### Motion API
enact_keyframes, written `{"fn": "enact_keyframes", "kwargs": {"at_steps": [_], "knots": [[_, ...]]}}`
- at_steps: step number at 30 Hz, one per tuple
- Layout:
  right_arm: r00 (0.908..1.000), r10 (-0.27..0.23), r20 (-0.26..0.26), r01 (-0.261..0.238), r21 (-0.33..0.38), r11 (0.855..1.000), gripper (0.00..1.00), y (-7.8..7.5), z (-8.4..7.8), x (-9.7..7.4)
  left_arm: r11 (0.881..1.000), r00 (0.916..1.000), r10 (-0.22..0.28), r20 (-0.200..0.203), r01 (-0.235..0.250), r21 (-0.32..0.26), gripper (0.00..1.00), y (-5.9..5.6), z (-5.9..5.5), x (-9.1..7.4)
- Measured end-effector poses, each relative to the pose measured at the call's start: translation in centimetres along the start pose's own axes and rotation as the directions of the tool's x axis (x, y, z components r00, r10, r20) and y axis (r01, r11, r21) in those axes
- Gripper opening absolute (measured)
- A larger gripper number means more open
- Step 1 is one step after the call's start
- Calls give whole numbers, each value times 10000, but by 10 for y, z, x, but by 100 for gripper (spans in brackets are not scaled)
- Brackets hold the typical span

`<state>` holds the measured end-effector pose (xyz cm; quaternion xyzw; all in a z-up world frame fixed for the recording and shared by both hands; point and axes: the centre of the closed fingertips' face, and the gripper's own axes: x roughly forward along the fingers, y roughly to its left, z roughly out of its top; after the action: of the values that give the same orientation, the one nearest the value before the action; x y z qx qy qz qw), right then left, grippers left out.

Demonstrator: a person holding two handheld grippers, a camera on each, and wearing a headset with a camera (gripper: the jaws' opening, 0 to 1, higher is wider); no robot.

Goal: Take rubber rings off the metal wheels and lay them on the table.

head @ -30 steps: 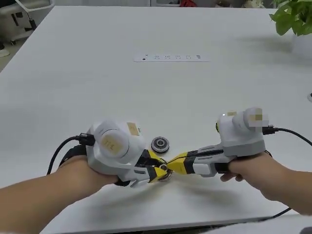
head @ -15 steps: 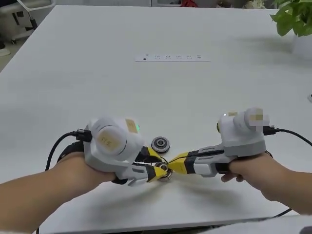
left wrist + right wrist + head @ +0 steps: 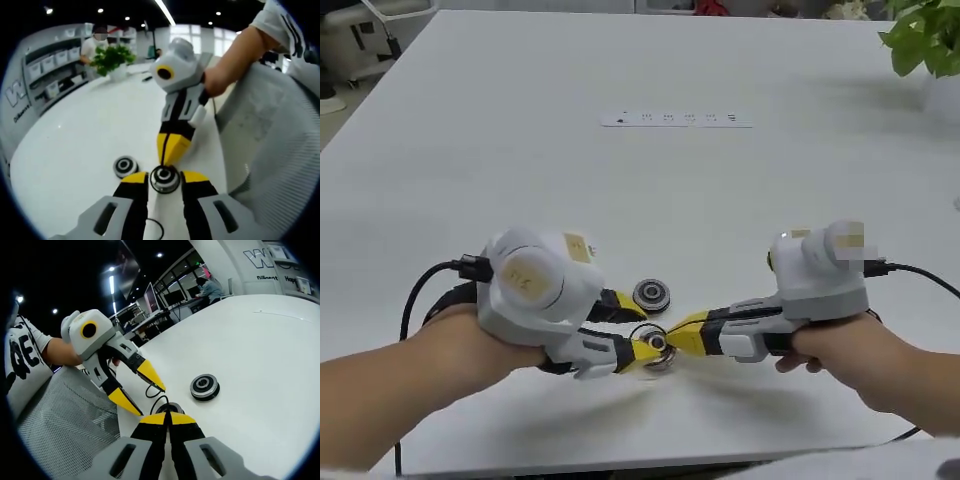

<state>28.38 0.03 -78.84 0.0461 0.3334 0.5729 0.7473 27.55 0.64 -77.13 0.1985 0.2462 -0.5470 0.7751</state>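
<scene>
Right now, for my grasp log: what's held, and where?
Left gripper clamps a metal wheel across its rim. Right gripper is shut against it; any pinch cannot be told.

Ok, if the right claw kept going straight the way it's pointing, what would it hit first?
The metal wheel gripped in the left claw, directly ahead of the right claw and seemingly touching its tip.

Your shirt (image 3: 19, 357) carries big black letters, seemingly "QE", cut off by the frame. In the right gripper view a large "W" stands on the wall (image 3: 257, 259), and the smaller lines under it are too blurred to read. The left gripper view has a big "W" on its wall (image 3: 15, 94) too.
</scene>
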Motion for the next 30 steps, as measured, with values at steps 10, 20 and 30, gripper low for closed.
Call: {"fn": "enact_keyframes", "kwargs": {"at_steps": [10,20,30], "knots": [[9999,98,-58,-98,-54,9999,0,6,0,1,10000,9999,36,101,-37,37,31,-3,3,-11],[9997,206,-133,-207,-75,9998,0,8,0,0,9998,9998,174,91,-173,-70,35,-2,-3,-25],[9994,283,-202,-286,-130,9995,0,9,0,-1,9991,9993,358,133,-355,-226,40,0,-11,-41]]}}
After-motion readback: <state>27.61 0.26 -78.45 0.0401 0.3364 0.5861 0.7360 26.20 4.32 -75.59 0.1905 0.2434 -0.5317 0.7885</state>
